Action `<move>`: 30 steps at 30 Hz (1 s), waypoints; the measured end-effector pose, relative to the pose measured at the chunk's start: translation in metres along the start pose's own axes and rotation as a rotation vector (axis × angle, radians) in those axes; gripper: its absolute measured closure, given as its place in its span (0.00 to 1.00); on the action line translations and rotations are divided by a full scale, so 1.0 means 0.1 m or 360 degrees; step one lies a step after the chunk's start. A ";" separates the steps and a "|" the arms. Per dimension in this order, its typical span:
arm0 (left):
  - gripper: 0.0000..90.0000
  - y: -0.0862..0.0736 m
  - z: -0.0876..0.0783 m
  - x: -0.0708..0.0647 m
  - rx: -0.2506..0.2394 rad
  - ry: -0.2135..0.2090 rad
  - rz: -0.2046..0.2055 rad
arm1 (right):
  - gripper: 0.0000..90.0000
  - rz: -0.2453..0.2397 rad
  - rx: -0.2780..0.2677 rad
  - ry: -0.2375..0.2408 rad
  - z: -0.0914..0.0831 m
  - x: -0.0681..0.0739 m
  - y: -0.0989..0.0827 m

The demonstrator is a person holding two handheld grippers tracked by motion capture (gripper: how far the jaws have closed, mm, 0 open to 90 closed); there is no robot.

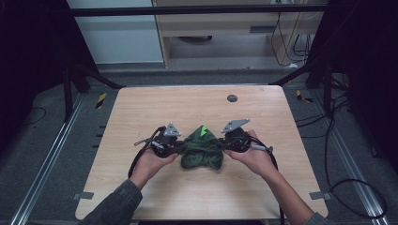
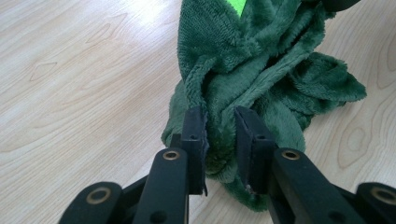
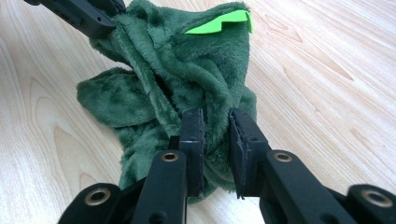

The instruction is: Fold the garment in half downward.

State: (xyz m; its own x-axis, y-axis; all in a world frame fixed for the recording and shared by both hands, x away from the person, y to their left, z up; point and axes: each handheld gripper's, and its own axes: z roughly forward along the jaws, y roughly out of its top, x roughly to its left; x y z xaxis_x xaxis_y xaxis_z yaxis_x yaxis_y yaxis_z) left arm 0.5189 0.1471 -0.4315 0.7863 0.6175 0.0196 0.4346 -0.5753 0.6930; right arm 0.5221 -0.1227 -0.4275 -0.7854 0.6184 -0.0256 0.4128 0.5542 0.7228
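Observation:
A dark green plush cloth [image 1: 202, 150] lies bunched in the middle of the wooden table [image 1: 141, 108], with a bright green tag [image 1: 203, 131] at its far top. My left gripper [image 1: 183, 149] is at its left side and my right gripper [image 1: 224, 146] at its right side. In the left gripper view the jaws [image 2: 219, 121] stand close together with a fold of the cloth [image 2: 261, 60] between the pads. The right gripper [image 3: 212, 121] likewise pinches a fold of the cloth [image 3: 187, 70]; the tag [image 3: 219, 23] stands up behind it. Creases run between the two grips.
A small dark round disc [image 1: 232, 98] sits near the table's far edge. Bare wood surrounds the cloth on all sides. Cables trail from both grippers off the near edge; dark frame rails flank the table.

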 end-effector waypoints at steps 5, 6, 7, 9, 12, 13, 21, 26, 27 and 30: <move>0.82 -0.02 -0.01 -0.01 -0.0002 -0.0003 0.0001 | 0.83 -0.0012 0.0001 0.0003 0.00 0.03 -0.02; 0.82 -0.04 -0.01 -0.01 0.0001 -0.0009 0.0003 | 0.83 -0.0006 0.0005 0.0000 0.00 0.03 -0.03; 0.82 -0.04 -0.01 -0.01 0.0001 -0.0009 0.0003 | 0.83 -0.0006 0.0005 0.0000 0.00 0.03 -0.03; 0.82 -0.05 -0.01 -0.02 -0.0002 -0.0010 -0.0003 | 0.82 -0.0016 0.0017 0.0000 0.00 0.05 -0.05; 0.81 -0.08 -0.02 -0.03 -0.0009 -0.0010 -0.0009 | 0.81 -0.0018 0.0021 0.0006 0.00 0.07 -0.07; 0.81 -0.09 -0.01 -0.04 -0.0010 -0.0016 -0.0015 | 0.81 -0.0021 0.0023 0.0007 0.01 0.08 -0.07; 0.81 -0.17 -0.01 -0.06 0.0006 -0.0022 -0.0007 | 0.80 -0.0032 0.0023 0.0016 0.00 0.13 -0.10; 0.80 -0.21 -0.01 -0.08 0.0006 -0.0014 0.0004 | 0.78 -0.0032 0.0016 0.0022 0.00 0.16 -0.13; 0.80 -0.22 -0.02 -0.08 0.0000 -0.0015 -0.0003 | 0.78 -0.0030 0.0017 0.0024 0.00 0.17 -0.14; 0.80 -0.25 -0.01 -0.10 0.0009 -0.0026 -0.0003 | 0.78 -0.0021 0.0016 0.0024 -0.01 0.18 -0.18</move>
State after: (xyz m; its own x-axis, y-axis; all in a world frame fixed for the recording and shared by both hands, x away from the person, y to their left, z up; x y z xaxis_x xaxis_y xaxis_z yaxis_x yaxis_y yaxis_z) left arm 0.4997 0.1563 -0.4486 0.7924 0.6100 0.0064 0.4387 -0.5770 0.6889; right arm 0.4999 -0.1217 -0.4407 -0.7975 0.6028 -0.0248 0.4070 0.5679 0.7155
